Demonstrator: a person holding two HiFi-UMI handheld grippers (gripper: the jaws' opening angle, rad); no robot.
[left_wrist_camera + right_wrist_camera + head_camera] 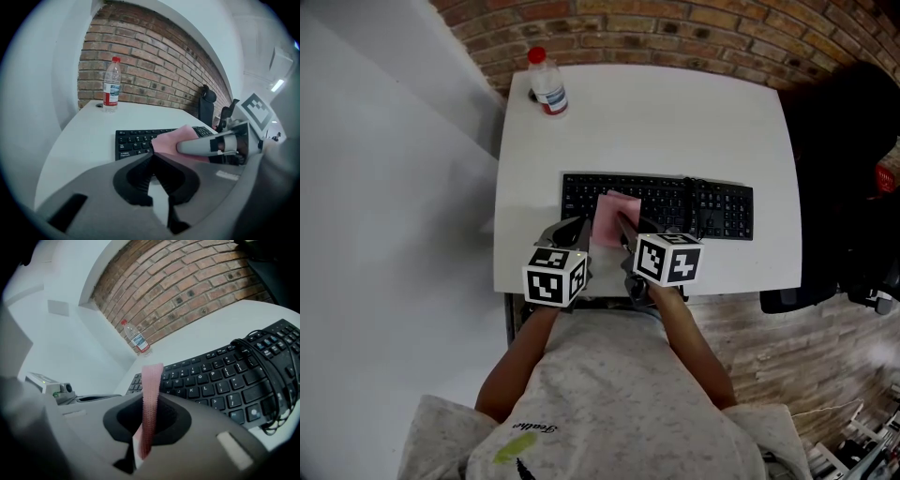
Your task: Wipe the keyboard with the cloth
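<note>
Cloth [614,217], pink and seemingly soft and light, is held over the left half of the keyboard [712,208] on the surface [675,112], its near edge pinched in the clenched fingers of the right gripper [148,401], while the left gripper [152,157] is closed on nothing.

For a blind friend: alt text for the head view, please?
Seen from above, a person's right gripper holds a pink cloth over a black keyboard on a white table; the left gripper is shut beside it.

Keyboard [731,212] keys partly under cloth [612,217]
</note>
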